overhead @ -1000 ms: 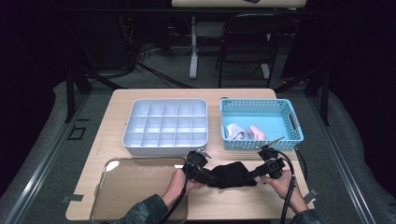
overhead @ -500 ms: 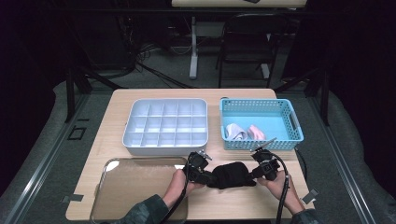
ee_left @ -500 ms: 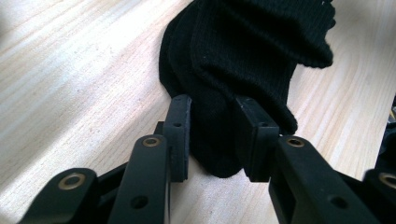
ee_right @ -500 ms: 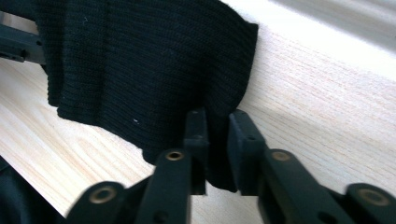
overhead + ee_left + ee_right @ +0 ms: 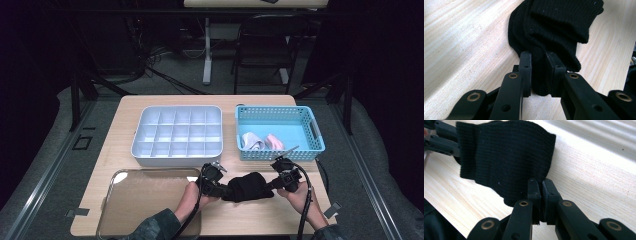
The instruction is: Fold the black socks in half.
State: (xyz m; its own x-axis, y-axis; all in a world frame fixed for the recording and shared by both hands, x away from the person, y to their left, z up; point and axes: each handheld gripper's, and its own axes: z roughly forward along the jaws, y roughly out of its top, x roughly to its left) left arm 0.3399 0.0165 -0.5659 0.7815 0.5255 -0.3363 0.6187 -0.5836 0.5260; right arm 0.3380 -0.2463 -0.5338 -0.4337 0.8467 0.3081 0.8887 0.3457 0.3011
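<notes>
Tabletop [image 5: 150, 102]: pale wood grain, rectangular, near edge cut off at the bottom of the high view along with both forearms.

Tray [image 5: 145, 200]: clear, glossy, rounded corners, at the near left; lower rim cut off, part of it covered by the left sleeve.

Organiser [image 5: 177, 131]: pale grey plastic, rounded rectangle, split into a grid of small compartments, at the far left centre. Contents of the compartments too small to tell.

Basket [image 5: 310, 125]: blue plastic with perforated walls, at the far right; inside, a whitish and a pink soft item, shapes hard to make out.

Sock [image 5: 249, 186]: black ribbed knit, bunched and folded, lying on the tabletop near the front edge between both grippers, just right of the tray. Dark on dark, so folds blur together from above; layered edges plain in the left gripper view [image 5: 554, 30], a broad flat panel in the right gripper view [image 5: 506, 157].

Left gripper [image 5: 220, 187]: held low and nearly level, pointing right. Jaws just been closing, now pinching a thick fold of the sock between the pads, a gap's worth of cloth keeping them apart [image 5: 539, 75].

Right gripper [image 5: 272, 184]: held low, pointing left. Jaws almost together [image 5: 541, 195], clamped on the thin edge of the sock's opposite end.
</notes>
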